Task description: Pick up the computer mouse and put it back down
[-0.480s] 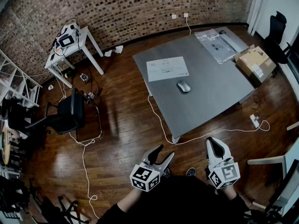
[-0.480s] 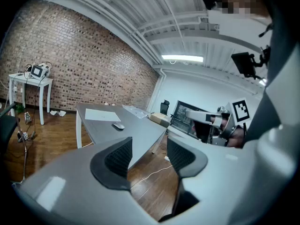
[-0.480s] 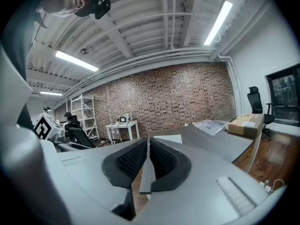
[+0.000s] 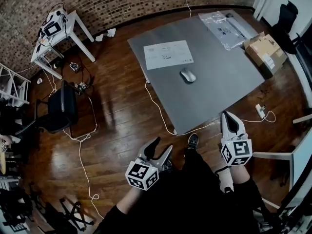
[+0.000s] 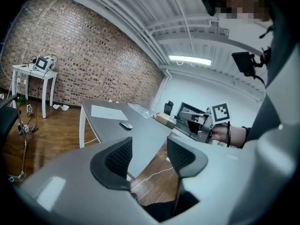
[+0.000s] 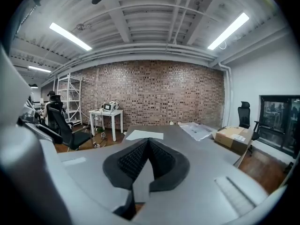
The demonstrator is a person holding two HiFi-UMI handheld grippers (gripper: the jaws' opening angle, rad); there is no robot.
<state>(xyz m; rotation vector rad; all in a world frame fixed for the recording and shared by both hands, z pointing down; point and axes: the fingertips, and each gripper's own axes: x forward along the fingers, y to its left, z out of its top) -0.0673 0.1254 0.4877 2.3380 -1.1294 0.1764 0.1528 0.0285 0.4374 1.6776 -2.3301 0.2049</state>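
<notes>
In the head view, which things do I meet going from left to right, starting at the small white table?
small white table → sheet of paper → clear plastic bag → cardboard box. The computer mouse overlaps the paper sideways, so it is left out.

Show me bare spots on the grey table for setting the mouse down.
Widest: the near half of the table, from the mouse to the near edge. Narrower: the strip between paper sheet and plastic bag. Crowded: the far right side, with bag and cardboard box.
</notes>
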